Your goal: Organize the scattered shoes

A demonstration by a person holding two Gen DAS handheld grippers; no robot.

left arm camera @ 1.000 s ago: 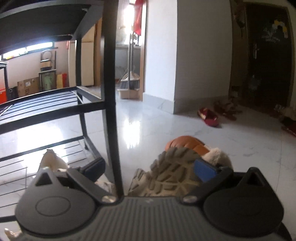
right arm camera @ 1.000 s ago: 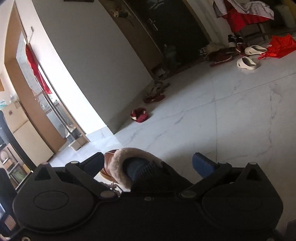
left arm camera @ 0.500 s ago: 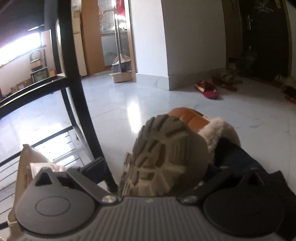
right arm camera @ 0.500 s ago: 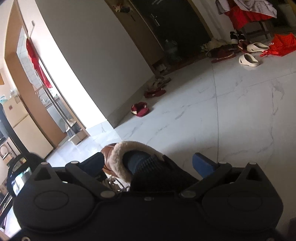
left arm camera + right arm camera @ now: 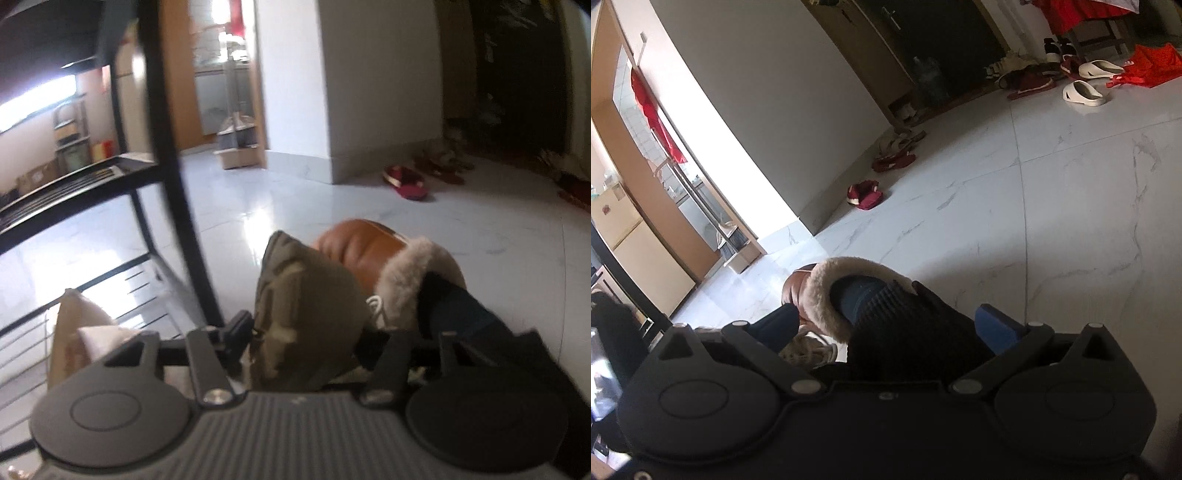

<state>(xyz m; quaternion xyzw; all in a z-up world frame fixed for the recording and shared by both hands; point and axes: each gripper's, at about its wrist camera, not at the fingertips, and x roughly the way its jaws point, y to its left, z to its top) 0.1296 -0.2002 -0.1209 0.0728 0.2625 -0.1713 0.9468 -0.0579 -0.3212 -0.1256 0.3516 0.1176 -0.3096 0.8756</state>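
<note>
Stood at far left a black shoe rack (image 5: 168, 173), a cream shoe (image 5: 75, 332) on its lowest shelf. Just right of its post, left claw (image 5: 310, 332) clenched on an olive-soled shoe (image 5: 306, 314), sole facing the camera. Farther right, right claw (image 5: 886, 325) spread wide around a fur-trimmed brown boot (image 5: 827, 291) on a person's foot, pads apart from it, red slipper (image 5: 865, 195) well beyond on the floor (image 5: 1052, 221).
</note>
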